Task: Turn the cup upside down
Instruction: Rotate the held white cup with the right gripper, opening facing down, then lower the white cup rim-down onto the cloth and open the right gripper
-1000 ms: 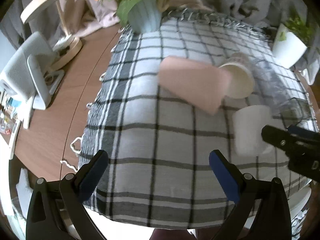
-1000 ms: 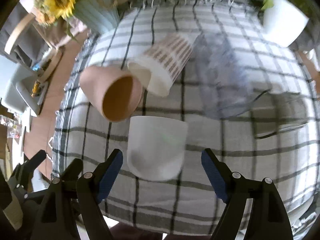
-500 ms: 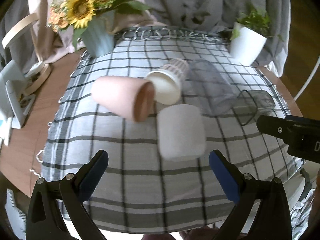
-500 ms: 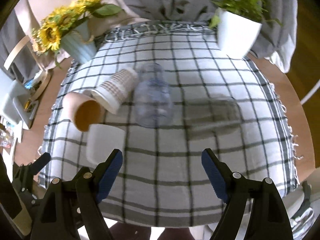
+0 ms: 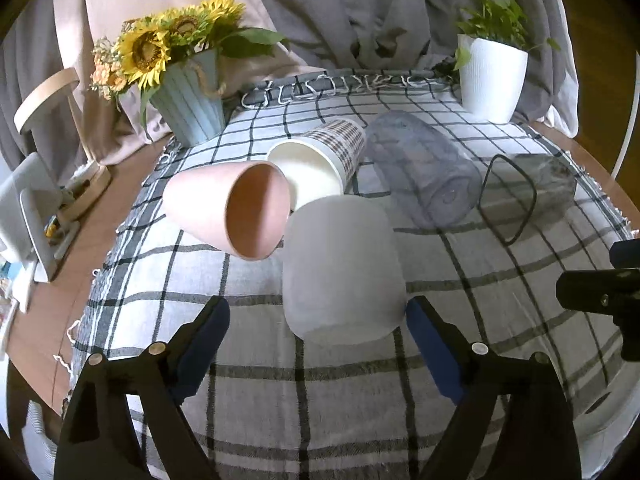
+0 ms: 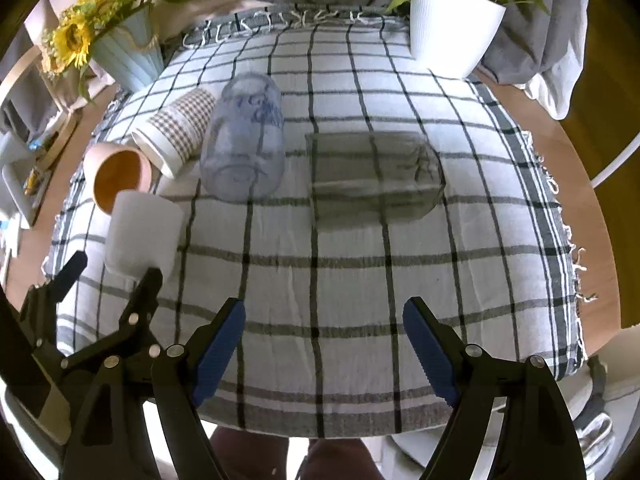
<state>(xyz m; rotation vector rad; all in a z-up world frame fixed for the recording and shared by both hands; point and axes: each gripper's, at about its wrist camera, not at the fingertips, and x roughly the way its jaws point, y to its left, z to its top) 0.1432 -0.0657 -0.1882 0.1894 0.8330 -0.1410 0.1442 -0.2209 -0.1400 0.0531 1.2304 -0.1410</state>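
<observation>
Several cups lie on their sides on a checked cloth (image 5: 320, 392). A white cup (image 5: 340, 264) lies with its base toward me, just ahead of my open left gripper (image 5: 318, 338). A pink cup (image 5: 232, 208), a checked paper cup (image 5: 320, 160), a bluish clear cup (image 5: 420, 172) and a dark clear square cup (image 5: 528, 192) lie behind it. My right gripper (image 6: 324, 348) is open and empty over bare cloth, short of the dark clear cup (image 6: 376, 176). The white cup (image 6: 140, 236) shows at its left, beside the left gripper's fingers (image 6: 144, 288).
A sunflower vase (image 5: 188, 108) stands at the back left and a white plant pot (image 5: 490, 76) at the back right. Grey drapes hang behind. The wooden table edge (image 5: 52, 300) and a small white device (image 5: 28, 216) lie left of the cloth.
Both grippers have swung and pulled back to face the table squarely. The left gripper now lines up behind the white cup; the right gripper has shifted right, away from it.
</observation>
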